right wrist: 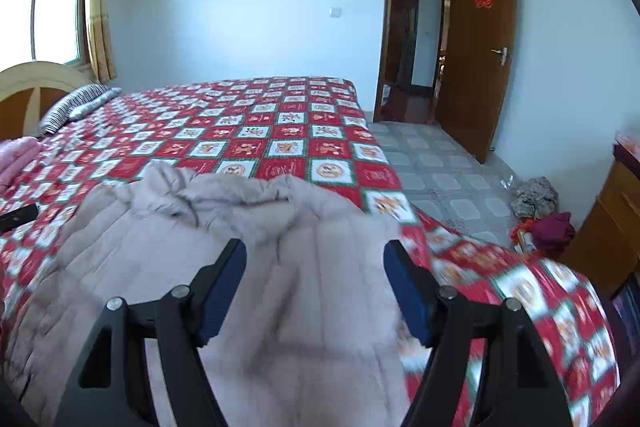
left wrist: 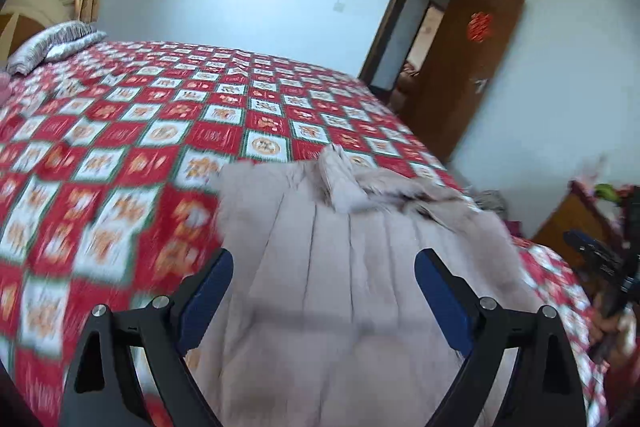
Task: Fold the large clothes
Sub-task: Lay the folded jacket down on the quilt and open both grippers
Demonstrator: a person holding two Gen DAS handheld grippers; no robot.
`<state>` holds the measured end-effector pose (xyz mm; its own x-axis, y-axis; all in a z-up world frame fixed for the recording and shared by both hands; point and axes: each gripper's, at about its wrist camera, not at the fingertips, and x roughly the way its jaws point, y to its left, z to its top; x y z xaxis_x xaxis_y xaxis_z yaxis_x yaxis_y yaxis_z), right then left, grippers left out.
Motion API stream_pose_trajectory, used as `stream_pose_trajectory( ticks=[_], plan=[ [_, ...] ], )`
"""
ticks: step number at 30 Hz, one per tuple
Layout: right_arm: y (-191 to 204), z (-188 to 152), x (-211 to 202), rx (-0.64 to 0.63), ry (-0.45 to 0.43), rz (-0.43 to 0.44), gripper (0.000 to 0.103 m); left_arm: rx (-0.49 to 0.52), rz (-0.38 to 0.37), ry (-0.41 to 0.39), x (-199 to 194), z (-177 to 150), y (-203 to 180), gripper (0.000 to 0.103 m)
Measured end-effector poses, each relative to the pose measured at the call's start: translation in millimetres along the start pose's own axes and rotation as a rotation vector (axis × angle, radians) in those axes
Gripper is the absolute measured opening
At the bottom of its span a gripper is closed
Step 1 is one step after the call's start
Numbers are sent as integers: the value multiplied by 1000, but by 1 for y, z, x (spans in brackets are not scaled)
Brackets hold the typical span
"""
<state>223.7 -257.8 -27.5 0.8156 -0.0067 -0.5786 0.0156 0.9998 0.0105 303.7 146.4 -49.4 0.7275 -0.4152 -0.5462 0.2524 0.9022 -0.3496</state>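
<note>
one beige padded coat [right wrist: 208, 251] on one checked bedspread [right wrist: 256, 131]; both jaws wide.

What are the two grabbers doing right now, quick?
Left gripper: open, holding nothing, above the beige coat.
Right gripper: open, holding nothing, above the same coat.

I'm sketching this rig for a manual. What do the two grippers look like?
Both look alike. The left gripper and right gripper each have two black angular arms with triangular cut-outs, round silver pivot pins, and flat dark blue pads on the inner faces of the fingers. No cables, markings or sleeves show.
</note>
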Motion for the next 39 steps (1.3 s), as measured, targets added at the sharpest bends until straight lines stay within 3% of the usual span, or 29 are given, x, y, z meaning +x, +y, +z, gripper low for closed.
stream_pose_trajectory(
  ticks=[3,6,12,15,20,24,28,30,31,33,34,39],
  plan=[
    [-12,-22,-38,6,4,19,78,-11,-52,14,-51,-32,15,93],
    [-22,-51,-76,3,23,1,84,30,-18,15,-91,-68,21,93],
    [-41,-107,-108,62,150,47,85,65,-27,64,-130,-123,21,93],
    [-42,-133,-106,82,209,57,85,109,-30,80,-143,-133,16,93],
    [-34,-159,-104,85,231,97,85,265,-21,49,-185,-141,-2,93],
    [-25,-171,-97,55,251,103,85,323,-94,18,-211,-146,-7,93],
    [-18,-184,-92,12,294,98,85,339,-193,70,-197,-155,-10,93],
    [-15,-191,-91,8,306,120,84,315,-175,139,-168,-163,-10,93],
    [-14,-193,-91,11,309,135,82,291,-131,185,-143,-168,-7,93],
    [-10,-197,-88,26,336,183,64,234,-48,248,-105,-173,0,93],
    [-9,-198,-86,27,346,184,62,196,-23,272,-90,-174,4,93],
    [-11,-200,-86,55,335,186,61,-33,-72,270,-58,-175,30,93]
  ],
)
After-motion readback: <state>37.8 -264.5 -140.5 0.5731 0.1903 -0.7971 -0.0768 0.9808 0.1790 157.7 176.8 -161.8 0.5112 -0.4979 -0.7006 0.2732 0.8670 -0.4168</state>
